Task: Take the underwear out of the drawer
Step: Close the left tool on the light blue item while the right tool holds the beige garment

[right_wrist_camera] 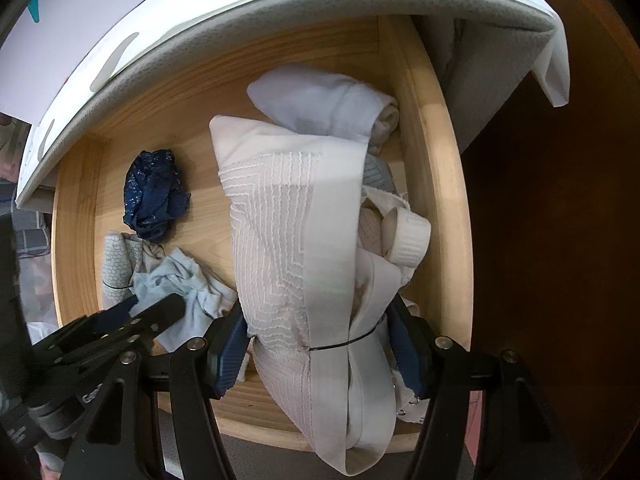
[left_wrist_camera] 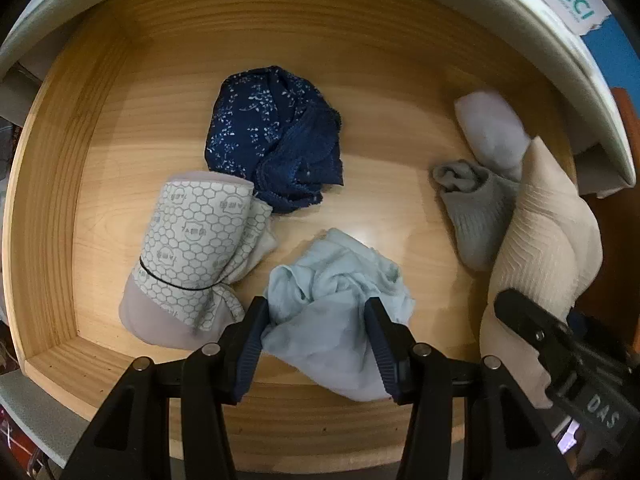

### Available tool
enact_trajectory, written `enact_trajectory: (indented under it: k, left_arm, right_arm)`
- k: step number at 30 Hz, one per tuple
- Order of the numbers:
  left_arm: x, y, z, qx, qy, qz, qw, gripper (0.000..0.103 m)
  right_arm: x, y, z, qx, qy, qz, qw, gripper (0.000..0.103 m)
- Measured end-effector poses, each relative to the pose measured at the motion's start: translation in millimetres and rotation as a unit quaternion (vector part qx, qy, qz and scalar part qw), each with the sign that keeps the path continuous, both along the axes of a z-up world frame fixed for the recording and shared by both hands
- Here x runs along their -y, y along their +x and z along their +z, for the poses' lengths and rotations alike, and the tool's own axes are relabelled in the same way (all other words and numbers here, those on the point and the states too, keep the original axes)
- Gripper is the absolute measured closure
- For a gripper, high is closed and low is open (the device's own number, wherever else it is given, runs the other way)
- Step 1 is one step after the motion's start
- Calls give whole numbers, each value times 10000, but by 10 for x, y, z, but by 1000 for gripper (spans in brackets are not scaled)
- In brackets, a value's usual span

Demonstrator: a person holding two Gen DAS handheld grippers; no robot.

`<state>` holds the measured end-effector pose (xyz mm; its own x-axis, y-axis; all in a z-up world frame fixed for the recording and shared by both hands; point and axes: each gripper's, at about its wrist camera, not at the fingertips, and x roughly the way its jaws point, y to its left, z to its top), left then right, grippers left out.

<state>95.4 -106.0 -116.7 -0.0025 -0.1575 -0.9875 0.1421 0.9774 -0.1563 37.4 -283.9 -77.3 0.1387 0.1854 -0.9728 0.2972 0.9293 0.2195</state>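
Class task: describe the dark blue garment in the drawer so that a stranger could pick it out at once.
Look inside the open wooden drawer. Near the middle of its floor lies a crumpled dark blue garment, just behind the honeycomb-print roll. It alone is navy, with tiny white flowers and lace edging.

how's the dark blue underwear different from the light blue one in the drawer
The dark blue underwear is navy with small white flecks and a lacy edge; the light blue underwear is plain and pale. The dark blue underwear lies free mid-drawer, while the light blue underwear sits between the left gripper fingers. Both are crumpled, unfolded heaps on the wooden drawer floor.
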Motion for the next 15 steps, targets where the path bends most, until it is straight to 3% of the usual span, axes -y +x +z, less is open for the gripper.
enact_trajectory:
  k: [8,12,15]
  left_arm:
    - [147,35,-96,-130,148,-246,9995,51]
    - [243,129,-180,-345,225,-286,9987,42]
    - [287,163,-223,-414,171,-278,9986,42]
  right_arm:
    - [21,-6,-2,0,63,-28,10000,43]
    - [22,-9,3,-1,71,-27,10000,43]
    - [21,-12,3,1,81,-42,10000,43]
